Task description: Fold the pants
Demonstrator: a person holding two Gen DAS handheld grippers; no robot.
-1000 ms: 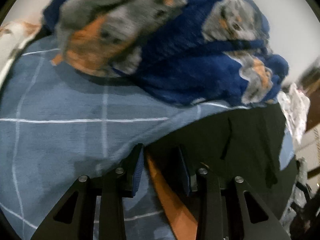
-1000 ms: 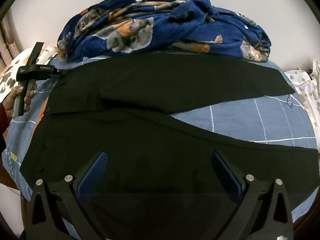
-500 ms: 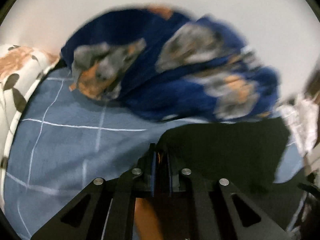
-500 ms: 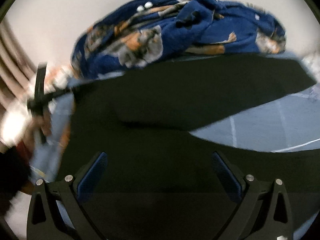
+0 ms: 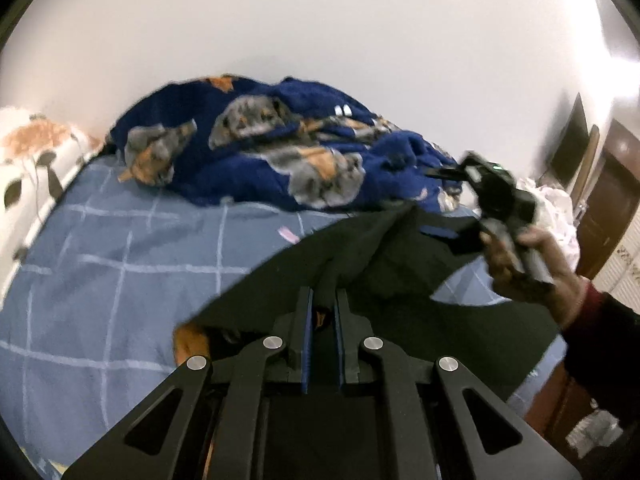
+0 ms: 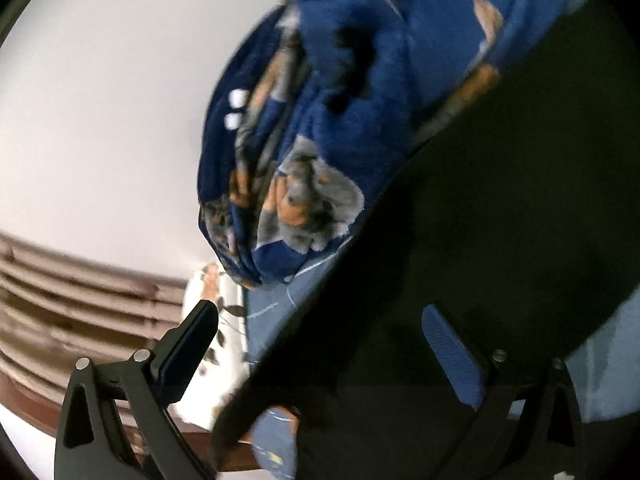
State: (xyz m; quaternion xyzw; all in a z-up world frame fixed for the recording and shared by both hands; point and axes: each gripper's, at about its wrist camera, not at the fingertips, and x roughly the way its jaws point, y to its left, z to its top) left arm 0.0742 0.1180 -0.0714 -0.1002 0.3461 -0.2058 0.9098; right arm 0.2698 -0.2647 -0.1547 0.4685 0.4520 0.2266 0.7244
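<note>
Left wrist view: the left hand-held gripper is pressed together on a fold of the black pants, pinching the cloth right at the finger ends and holding it lifted off the blue checked bed sheet. The rest of the pants hangs and drapes toward the bed's right edge, below the heaped blue blanket that lies along the far edge by the wall. With so little cloth in the pinch, it looks likely to slip out if the pull goes on, and the fold would collapse. The person's right hand carries the right hand-held gripper close over the raised cloth; the view is blurred there, so contact cannot be told.

Right wrist view: the right hand-held gripper is spread wide, its jaws having just begun to narrow, with the pants' edge running between the fingers but neither pad pressing on it. The picture is tilted and smeared. Closing now risks catching one layer only, or missing the edge, which would leave the leg skewed. The blanket lies just beside the pants and could snag.
</note>
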